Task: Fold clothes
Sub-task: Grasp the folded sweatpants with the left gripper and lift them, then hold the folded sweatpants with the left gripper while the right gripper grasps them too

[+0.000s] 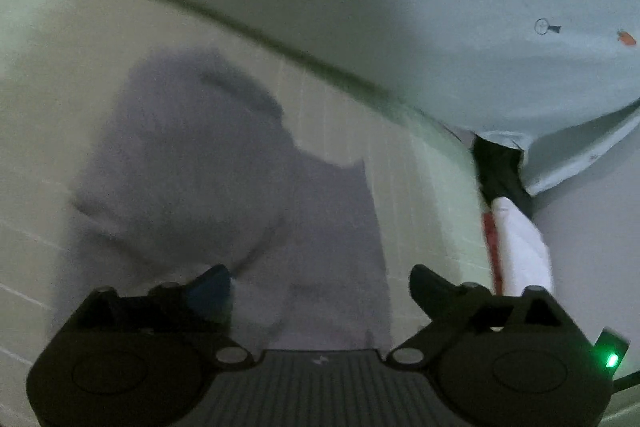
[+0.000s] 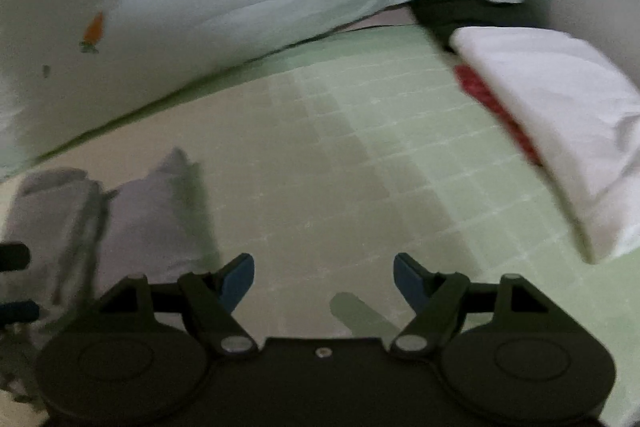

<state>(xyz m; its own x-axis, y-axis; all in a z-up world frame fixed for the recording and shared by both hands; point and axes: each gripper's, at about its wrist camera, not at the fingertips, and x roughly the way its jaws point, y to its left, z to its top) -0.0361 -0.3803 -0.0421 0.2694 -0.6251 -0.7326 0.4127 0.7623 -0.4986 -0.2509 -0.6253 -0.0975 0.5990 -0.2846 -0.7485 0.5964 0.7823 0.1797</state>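
Left gripper is hovering spread wide over crumpled grey garment at centre-left; right gripper is gaping empty above pale green gridded mat.

no readable text or labels, views perhaps too blurred

We see soft matt grey cloth ahead of our left gripper (black matt plastic). Beneath lies a smooth pale-green gridded mat; white folded cloth looks soft.
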